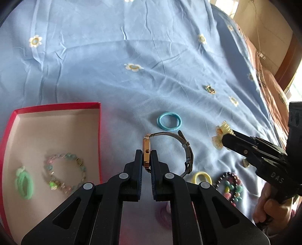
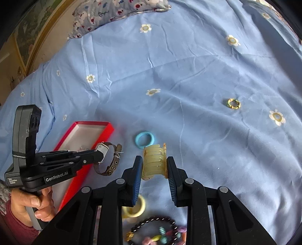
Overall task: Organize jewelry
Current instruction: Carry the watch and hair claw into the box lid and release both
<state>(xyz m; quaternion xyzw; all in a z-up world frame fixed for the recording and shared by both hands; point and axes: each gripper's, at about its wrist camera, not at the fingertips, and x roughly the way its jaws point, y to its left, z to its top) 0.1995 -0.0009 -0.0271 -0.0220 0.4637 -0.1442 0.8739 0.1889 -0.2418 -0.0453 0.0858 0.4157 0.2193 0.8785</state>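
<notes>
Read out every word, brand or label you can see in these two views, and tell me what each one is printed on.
"GenRobot.AI": white, on the black left gripper body.
"Data Acquisition System": small white label at that body's rear end.
"DAS": faint embossed letters on the black right gripper body.
Dark script on the bear-print pillow: too small to read.
Gold-cased wristwatch: edge-on, nothing legible.

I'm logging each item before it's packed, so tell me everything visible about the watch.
The watch has a rectangular gold-toned case and a dark strap closed into a loop with a buckle; its material is unclear. The left gripper is shut on the case, holding it edge-on, strap looping to the right. In the right wrist view it seems lifted off the blue sheet, beside the red box. Only the gripper's pads visibly touch it.
</notes>
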